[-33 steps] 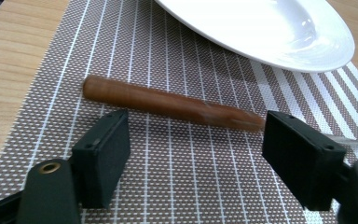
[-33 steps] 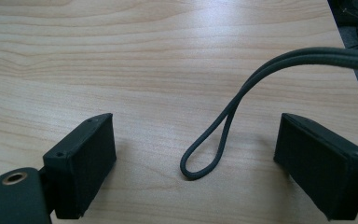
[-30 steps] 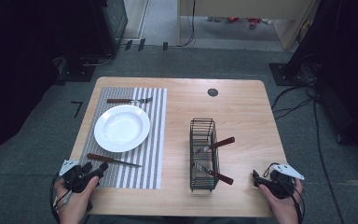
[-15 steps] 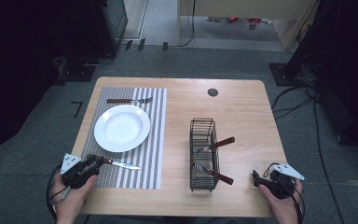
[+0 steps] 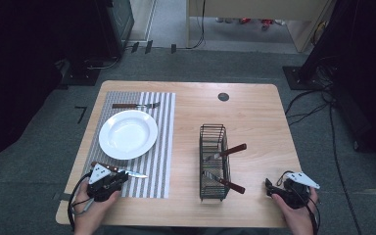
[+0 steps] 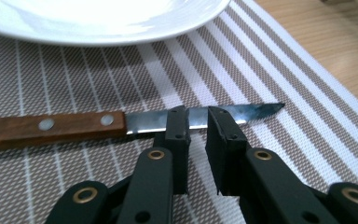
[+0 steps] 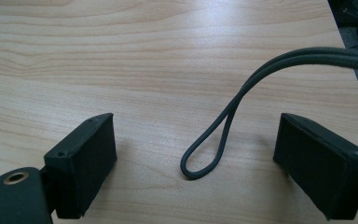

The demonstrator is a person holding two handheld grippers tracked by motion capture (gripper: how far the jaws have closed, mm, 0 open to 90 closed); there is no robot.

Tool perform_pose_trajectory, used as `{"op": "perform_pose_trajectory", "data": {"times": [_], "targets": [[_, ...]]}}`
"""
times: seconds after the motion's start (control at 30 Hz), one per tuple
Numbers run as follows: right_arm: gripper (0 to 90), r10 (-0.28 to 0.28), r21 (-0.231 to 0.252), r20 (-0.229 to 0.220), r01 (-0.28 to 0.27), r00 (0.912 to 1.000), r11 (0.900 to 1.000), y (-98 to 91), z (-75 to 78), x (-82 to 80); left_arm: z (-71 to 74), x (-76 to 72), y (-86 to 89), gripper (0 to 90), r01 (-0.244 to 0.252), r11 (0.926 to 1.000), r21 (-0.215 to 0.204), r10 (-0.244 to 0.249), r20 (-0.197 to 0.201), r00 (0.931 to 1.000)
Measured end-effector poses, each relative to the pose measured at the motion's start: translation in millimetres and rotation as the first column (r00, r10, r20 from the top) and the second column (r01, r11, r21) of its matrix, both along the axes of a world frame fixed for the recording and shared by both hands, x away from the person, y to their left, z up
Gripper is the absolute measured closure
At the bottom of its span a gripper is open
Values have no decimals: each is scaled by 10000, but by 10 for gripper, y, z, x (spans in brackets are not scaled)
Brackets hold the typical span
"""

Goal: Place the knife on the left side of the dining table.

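The left gripper point(image 6: 197, 122) sits at about seven o'clock on the table, low over the striped placemat point(image 5: 154, 166). Its jaws have just been closing, and they now stand nearly together with only a thin slot between them. In the left gripper view the tips meet the blade of the knife point(image 6: 121, 122) just ahead of the wooden handle. The blade seems to lie across their front rather than in the slot, though I cannot tell whether the pads press on it (the angle is low and the tips hide the contact).

The knife lies flat on the placemat, handle toward nine o'clock and point toward three, just on the six o'clock side of the white plate point(image 5: 128, 134). A fork point(image 5: 135, 105) with a wooden handle lies on the placemat at the plate's twelve o'clock side, apart from it.

The right gripper point(image 7: 196, 158) rests at about five o'clock near the table's front edge, jaws spread wide over bare wood. A loop of its own cable point(image 7: 223, 140) lies on the table point(image 5: 254, 112) between them, touching neither pad.

Between the two hands, at the centre of the table toward six o'clock, stands a black wire basket point(image 5: 213, 164) holding two more wooden-handled pieces of cutlery, their handles sticking out toward three o'clock.
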State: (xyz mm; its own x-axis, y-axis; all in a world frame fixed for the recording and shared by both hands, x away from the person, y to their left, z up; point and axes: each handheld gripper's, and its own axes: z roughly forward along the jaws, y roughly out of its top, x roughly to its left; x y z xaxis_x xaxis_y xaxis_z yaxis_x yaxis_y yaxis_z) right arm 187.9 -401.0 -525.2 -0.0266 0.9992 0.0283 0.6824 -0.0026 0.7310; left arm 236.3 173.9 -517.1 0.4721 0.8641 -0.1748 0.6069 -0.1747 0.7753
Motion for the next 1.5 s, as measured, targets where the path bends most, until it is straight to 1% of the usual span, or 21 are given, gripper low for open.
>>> {"op": "perform_pose_trajectory", "data": {"times": [0.23,0.3,0.37,0.43,0.47,0.5,0.53,0.6,0.77,0.93,1.0,1.03,1.07,1.1,1.13,1.17,1.23,1.27,1.37,1.47,1.5], "targets": [[127,-2,0,2,2,10000,10000,0,0,0,-5,42,-82,751,-89,10000,-13,89,-144,9999],[127,-2,0,0,2,10000,10000,0,0,0,5,27,-59,719,-51,9999,-97,52,129,9999],[128,-1,0,6,1,10000,10000,1,0,0,38,7,37,647,-252,9993,-267,264,426,9987],[129,25,-3,18,-25,10000,10000,-1,-1,-1,71,1,211,596,-905,9943,-566,944,705,9930],[129,24,-2,18,-24,10000,10000,-1,0,-1,80,5,339,589,-1426,9864,-824,1488,752,9860],[129,29,-8,18,-29,10000,10000,-1,0,-1,82,9,414,599,-1683,9805,-1017,1761,727,9817],[130,27,-4,16,-27,10000,10000,-1,0,-1,78,11,515,598,-2079,9701,-1254,2176,699,9735],[130,28,-7,17,-28,10000,10000,-1,0,-1,63,9,589,603,-2360,9616,-1400,2471,676,9666],[130,26,-8,17,-26,10000,10000,-1,0,-1,17,33,536,614,-2282,9678,-1064,2348,532,9706],[129,27,-7,17,-27,10000,10000,-1,0,-1,47,19,500,581,-2246,9691,-1015,2330,805,9691],[129,23,-3,17,-23,10000,10000,0,-1,-1,88,-23,527,520,-2317,9639,-1311,2466,1117,9627],[129,23,-3,17,-23,10000,10000,0,-1,-1,88,-23,527,481,-2317,9639,-1311,2466,1117,9627],[129,28,-3,17,-28,10000,10000,-1,-1,-1,122,-58,569,423,-2514,9532,-1677,2734,1239,9539],[129,25,-3,15,-25,10000,10000,-1,0,-1,134,-71,587,377,-2584,9493,-1790,2824,1249,9511],[129,28,-7,17,-28,10000,10000,-1,-1,-1,154,-94,617,351,-2735,9418,-1956,2991,1156,9472],[129,28,-7,17,-28,10000,10000,-1,-1,-1,154,-94,617,293,-2735,9418,-1956,2991,1156,9472],[129,28,-6,16,-28,10000,10000,-1,-1,-1,176,-156,666,189,-3167,9348,-1608,3346,998,9371],[129,27,-7,17,-27,10000,10000,-1,-1,0,170,-182,683,158,-3316,9333,-1380,3452,897,9342],[129,24,-4,18,-24,10000,10000,0,-1,4,116,-235,735,138,-3717,9199,-1249,3813,633,9223],[129,17,2,22,-17,10000,10000,2,-1,8,80,-241,788,137,-3819,9137,-1389,3869,97,9221],[129,21,3,19,-21,10000,10000,2,-1,9,73,-243,799,137,-3814,9148,-1326,3847,-4,9230]]}}
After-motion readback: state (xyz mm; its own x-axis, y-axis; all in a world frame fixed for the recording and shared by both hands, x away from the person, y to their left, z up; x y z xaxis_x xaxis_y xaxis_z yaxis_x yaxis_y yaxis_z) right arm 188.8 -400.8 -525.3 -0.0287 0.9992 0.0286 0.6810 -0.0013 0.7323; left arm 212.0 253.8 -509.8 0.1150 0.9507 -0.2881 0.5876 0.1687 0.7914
